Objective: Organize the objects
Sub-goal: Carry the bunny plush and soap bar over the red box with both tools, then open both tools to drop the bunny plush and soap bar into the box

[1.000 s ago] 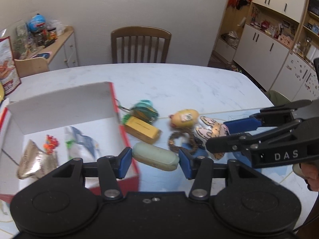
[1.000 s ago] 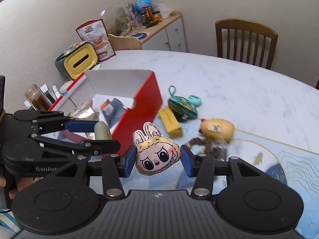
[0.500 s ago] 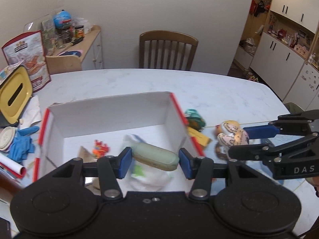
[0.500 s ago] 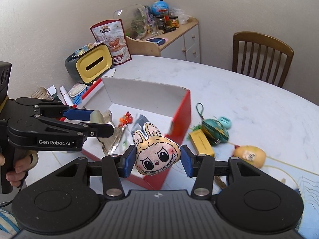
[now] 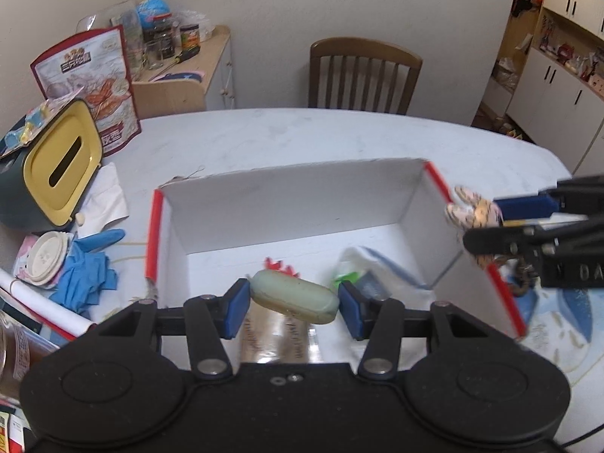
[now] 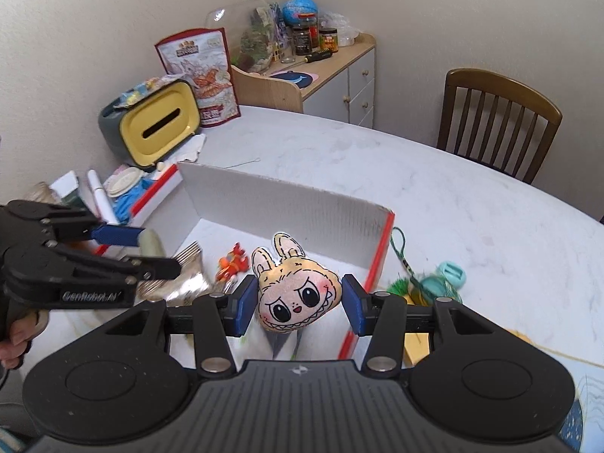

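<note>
A: What is being held over the box [image 5: 294, 192]?

B: A pale green case [image 5: 294, 296] is being gripped end to end by the left gripper [image 5: 293, 311], above the open white box with red edges. A plush rabbit face [image 6: 298, 294] is being clamped by the right gripper [image 6: 298, 307], also above the box, near its right wall.

A: What is being hidden?

B: The box floor is being partly covered by both grippers. An orange toy [image 6: 232, 260] is being half blocked by the case in the left view. A crinkled foil packet [image 6: 185, 275] and a blurred plastic bag [image 5: 373, 271] are being made out only roughly. Items outside the box, a green pouch [image 6: 438, 288] and a yellow block [image 6: 415, 347], are being cut off by the right gripper.

A: Is any writing being read?

B: "GenRobot.AI" is being read on the left gripper's side in the right view. Lettering on the right gripper's side is being smeared by blur. Print on the red snack bag [image 6: 200, 75] is too small.
</note>
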`<move>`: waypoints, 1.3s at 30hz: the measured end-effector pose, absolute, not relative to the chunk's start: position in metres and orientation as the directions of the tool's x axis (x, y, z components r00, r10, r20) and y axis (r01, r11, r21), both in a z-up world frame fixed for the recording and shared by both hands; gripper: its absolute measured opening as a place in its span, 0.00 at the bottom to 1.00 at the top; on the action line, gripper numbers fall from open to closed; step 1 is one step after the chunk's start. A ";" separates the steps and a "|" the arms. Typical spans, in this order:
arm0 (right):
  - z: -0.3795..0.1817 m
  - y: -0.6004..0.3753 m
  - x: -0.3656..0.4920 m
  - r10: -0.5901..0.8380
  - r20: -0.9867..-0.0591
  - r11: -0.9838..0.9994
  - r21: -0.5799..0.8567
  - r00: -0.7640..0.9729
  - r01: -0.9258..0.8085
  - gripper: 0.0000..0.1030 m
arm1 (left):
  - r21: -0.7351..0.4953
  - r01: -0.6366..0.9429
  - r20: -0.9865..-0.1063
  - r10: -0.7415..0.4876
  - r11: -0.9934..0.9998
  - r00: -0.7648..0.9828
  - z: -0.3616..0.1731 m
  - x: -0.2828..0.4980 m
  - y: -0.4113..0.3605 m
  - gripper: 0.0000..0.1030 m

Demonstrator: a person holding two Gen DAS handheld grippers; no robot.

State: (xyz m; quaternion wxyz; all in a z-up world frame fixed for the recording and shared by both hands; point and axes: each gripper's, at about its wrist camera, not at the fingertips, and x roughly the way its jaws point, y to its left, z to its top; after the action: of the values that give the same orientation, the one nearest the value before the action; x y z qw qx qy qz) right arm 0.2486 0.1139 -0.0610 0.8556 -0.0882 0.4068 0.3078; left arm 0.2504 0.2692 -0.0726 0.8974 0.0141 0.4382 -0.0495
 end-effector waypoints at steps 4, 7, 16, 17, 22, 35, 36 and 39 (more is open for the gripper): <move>-0.076 0.133 0.268 0.415 -0.772 0.814 0.078 0.482 -0.576 0.46 | -0.005 0.092 -0.801 -0.059 0.996 0.596 -0.083 0.262 0.277 0.48; -0.087 0.146 0.280 0.389 -0.786 0.821 0.059 0.480 -0.568 0.46 | 0.009 0.093 -0.805 -0.048 0.996 0.591 -0.089 0.273 0.279 0.48; -0.119 0.176 0.307 0.329 -0.830 0.829 0.026 0.450 -0.559 0.46 | 0.040 0.112 -0.840 -0.027 0.993 0.541 -0.115 0.309 0.276 0.48; -0.122 0.177 0.310 0.325 -0.835 0.830 0.028 0.444 -0.556 0.46 | 0.046 0.118 -0.848 -0.024 0.992 0.529 -0.119 0.313 0.274 0.48; -0.133 0.187 0.314 0.300 -0.852 0.817 -0.003 0.429 -0.577 0.46 | 0.053 0.129 -0.878 -0.016 0.990 0.478 -0.133 0.329 0.272 0.48; -0.140 0.195 0.311 0.288 -0.875 0.803 -0.001 0.390 -0.596 0.47 | 0.065 0.139 -0.929 0.009 0.988 0.371 -0.148 0.337 0.270 0.48; -0.139 0.195 0.310 0.290 -0.873 0.802 -0.002 0.392 -0.597 0.48 | 0.067 0.137 -0.928 0.011 0.988 0.372 -0.148 0.336 0.270 0.50; -0.136 0.193 0.307 0.293 -0.870 0.800 -0.004 0.396 -0.600 0.50 | 0.075 0.137 -0.921 0.016 0.988 0.389 -0.145 0.332 0.269 0.58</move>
State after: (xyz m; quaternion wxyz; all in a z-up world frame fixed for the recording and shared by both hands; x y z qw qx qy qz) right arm 0.3069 0.1934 -0.1363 0.8199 -0.1610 0.4770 0.2724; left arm 0.3325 0.2693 -0.1448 0.8304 0.0693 0.5516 -0.0366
